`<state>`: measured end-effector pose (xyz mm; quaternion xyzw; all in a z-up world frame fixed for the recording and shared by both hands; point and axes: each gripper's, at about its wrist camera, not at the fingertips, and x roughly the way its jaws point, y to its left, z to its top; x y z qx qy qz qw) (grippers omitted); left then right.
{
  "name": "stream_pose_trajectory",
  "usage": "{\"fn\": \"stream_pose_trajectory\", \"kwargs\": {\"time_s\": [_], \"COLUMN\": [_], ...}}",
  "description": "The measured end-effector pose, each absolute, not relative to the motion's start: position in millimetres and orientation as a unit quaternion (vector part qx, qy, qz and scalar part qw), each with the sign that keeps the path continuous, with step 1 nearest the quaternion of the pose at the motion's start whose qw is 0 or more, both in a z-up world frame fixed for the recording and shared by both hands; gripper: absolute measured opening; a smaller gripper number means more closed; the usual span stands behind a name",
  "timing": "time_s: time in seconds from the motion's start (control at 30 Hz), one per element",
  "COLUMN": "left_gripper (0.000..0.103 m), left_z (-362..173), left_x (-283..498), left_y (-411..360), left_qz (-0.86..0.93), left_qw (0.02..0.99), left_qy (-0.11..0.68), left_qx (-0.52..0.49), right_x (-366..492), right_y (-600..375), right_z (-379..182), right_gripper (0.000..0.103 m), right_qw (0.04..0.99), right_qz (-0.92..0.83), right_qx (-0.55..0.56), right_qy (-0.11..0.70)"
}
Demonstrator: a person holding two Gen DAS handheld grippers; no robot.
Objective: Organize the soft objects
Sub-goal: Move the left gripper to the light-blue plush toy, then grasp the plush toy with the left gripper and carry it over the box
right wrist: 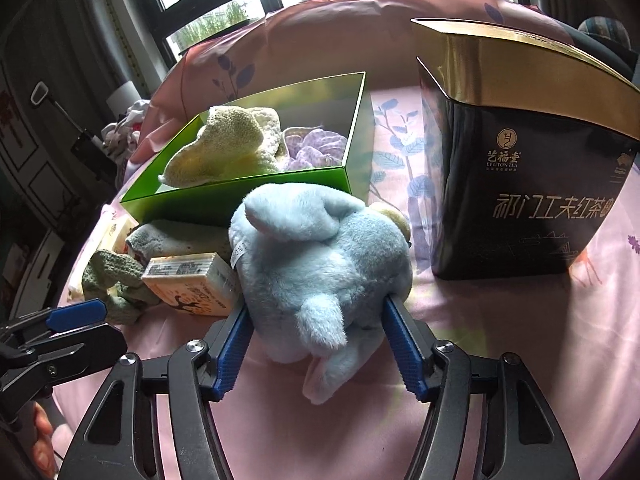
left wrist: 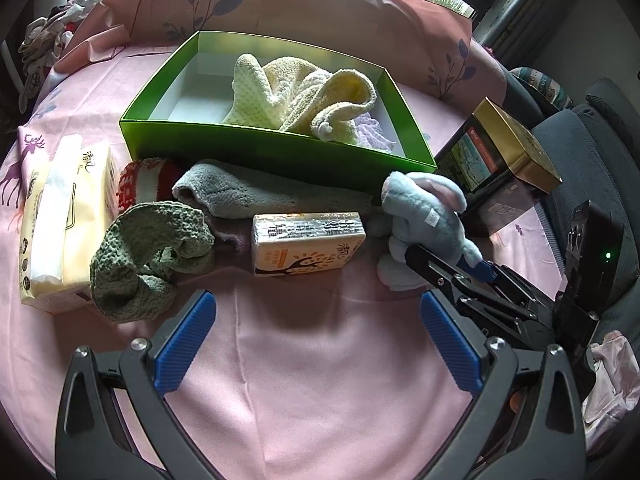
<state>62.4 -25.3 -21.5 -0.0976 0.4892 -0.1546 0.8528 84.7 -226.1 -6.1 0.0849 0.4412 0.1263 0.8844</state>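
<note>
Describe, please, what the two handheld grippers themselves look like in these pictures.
Both match: the left gripper and the right gripper have black angular linkage arms with triangular cut-outs, joined by round silver pivot bolts. Each finger carries a blue ribbed pad. Seen from the left wrist, the right gripper's black body shows a small green light. No cables or sleeves are clearly visible.

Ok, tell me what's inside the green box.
In the green box lies a crumpled cream-yellow knitted cloth, with a lavender cloth partly beneath it at one end. The white floor shows elsewhere. Anything buried under the cloths is hidden.
</note>
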Motion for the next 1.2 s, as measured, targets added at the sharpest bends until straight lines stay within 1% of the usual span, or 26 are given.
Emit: {"fn": "stream_pose_trajectory", "kwargs": {"time_s": [0.07,0.13,0.3,0.37,0.43,0.5,0.57,0.63,0.67,0.7,0.73,0.8,0.83,0.87,0.97,1.03,1.13,1.2], "left_gripper": [0.102,0.102,0.102,0.102,0.102,0.102,0.101,0.095,0.092,0.092,0.091,0.075,0.072,0.069,0.067,0.066,0.063,0.063], "left_z": [-22.4,-23.5,-24.5,-24.1,-25.1,-30.0,-38.3,-44.6,-45.9,-46.2,-45.4,-42.1,-40.5,-38.9,-38.3,-38.7,-35.9,-31.0], "left_x": [64.5,66.0,63.9,59.8,54.2,47.1,40.1,35.2,33.8,33.2,32.9,32.6,33.1,32.2,30.8,28.9,25.8,23.1], "left_y": [-27.1,-30.0,-37.9,-40.9,-42.7,-45.7,-46.9,-48.6,-49.6,-50.0,-50.3,-51.2,-52.7,-55.0,-62.4,-62.8,-63.7,-64.7], "left_qz": [-0.164,-0.178,-0.212,-0.228,-0.246,-0.251,-0.259,-0.263,-0.264,-0.265,-0.265,-0.271,-0.275,-0.276,-0.273,-0.271,-0.271,-0.271], "left_qw": [0.849,0.843,0.828,0.821,0.812,0.804,0.793,0.786,0.784,0.784,0.785,0.785,0.784,0.785,0.789,0.792,0.795,0.800], "left_qy": [0.491,0.495,0.503,0.506,0.511,0.522,0.535,0.542,0.544,0.544,0.542,0.537,0.536,0.535,0.534,0.533,0.530,0.525], "left_qx": [-0.102,-0.110,-0.130,-0.133,-0.140,-0.134,-0.137,-0.137,-0.138,-0.140,-0.141,-0.147,-0.148,-0.144,-0.130,-0.127,-0.117,-0.105], "right_x": [80.0,71.2,34.6,18.6,3.7,-7.0,-12.1,-11.7,-11.3,-11.1,-10.5,-10.1,-9.3,-8.4,-6.6,-8.4,-12.7,-14.9], "right_y": [-228.2,-229.6,-221.0,-212.4,-200.7,-192.5,-193.6,-196.3,-197.9,-199.0,-199.4,-200.9,-201.9,-202.8,-204.1,-203.2,-200.4,-197.1], "right_z": [-4.0,-0.6,12.8,17.1,17.5,16.2,13.6,8.8,6.4,4.0,1.8,-1.1,-2.3,-3.3,-6.5,-6.3,-3.2,0.3], "right_gripper": [0.054,0.040,0.040,0.040,0.040,0.040,0.041,0.044,0.048,0.052,0.053,0.054,0.054,0.054,0.054,0.053,0.041,0.039], "right_qw": [0.888,0.888,0.885,0.874,0.866,0.861,0.858,0.851,0.850,0.848,0.847,0.846,0.846,0.846,0.846,0.849,0.852,0.856], "right_qz": [0.133,0.154,0.204,0.240,0.263,0.269,0.265,0.260,0.256,0.253,0.249,0.244,0.241,0.240,0.239,0.237,0.244,0.245], "right_qx": [0.078,0.082,0.066,0.057,0.026,-0.001,-0.005,0.001,0.005,0.008,0.010,0.015,0.019,0.022,0.037,0.039,0.031,0.020], "right_qy": [0.434,0.426,0.413,0.419,0.425,0.433,0.439,0.456,0.461,0.466,0.470,0.474,0.475,0.476,0.476,0.472,0.462,0.454]}}
